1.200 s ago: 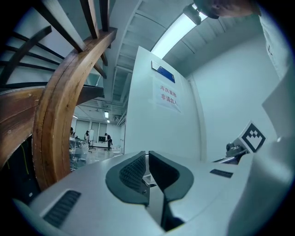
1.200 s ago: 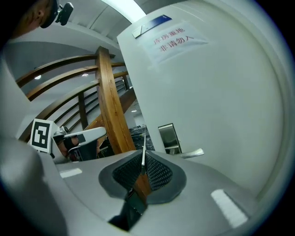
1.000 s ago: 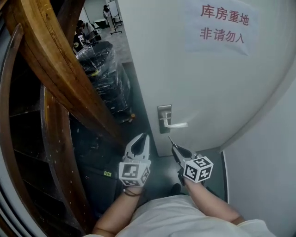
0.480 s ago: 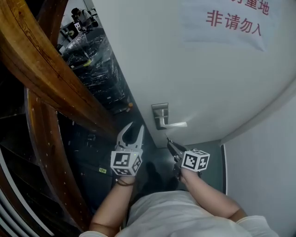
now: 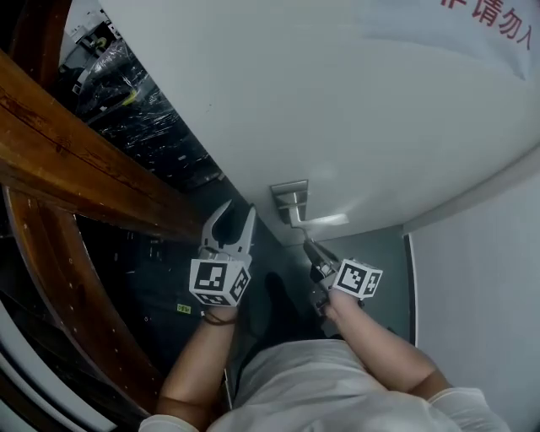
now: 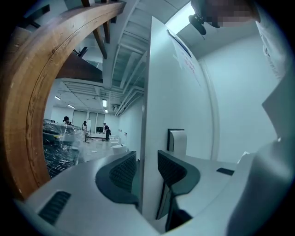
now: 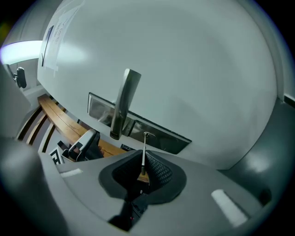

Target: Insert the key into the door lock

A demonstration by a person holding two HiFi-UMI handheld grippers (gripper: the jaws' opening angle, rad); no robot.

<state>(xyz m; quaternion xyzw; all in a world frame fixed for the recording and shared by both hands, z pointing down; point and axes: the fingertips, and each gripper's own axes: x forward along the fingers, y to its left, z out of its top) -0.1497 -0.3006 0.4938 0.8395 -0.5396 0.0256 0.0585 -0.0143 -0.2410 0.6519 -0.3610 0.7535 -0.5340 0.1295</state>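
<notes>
The key (image 7: 144, 146) is clenched between the pads of my right gripper (image 7: 143, 168). Its thin blade sticks out toward the door lock (image 7: 138, 128), near the metal plate but short of it. A lever handle (image 7: 122, 103) juts from that plate. On the white door (image 5: 354, 110), a paper sign (image 5: 472, 25) carries red Chinese characters cut off by the frame edge; I can read 请勿入. My left gripper (image 5: 229, 221) sits at the door's free edge. Its jaws are opening wide and the pads press on nothing, with the edge lined up in their gap. A wooden beam (image 5: 84, 177) lies to its left.
</notes>
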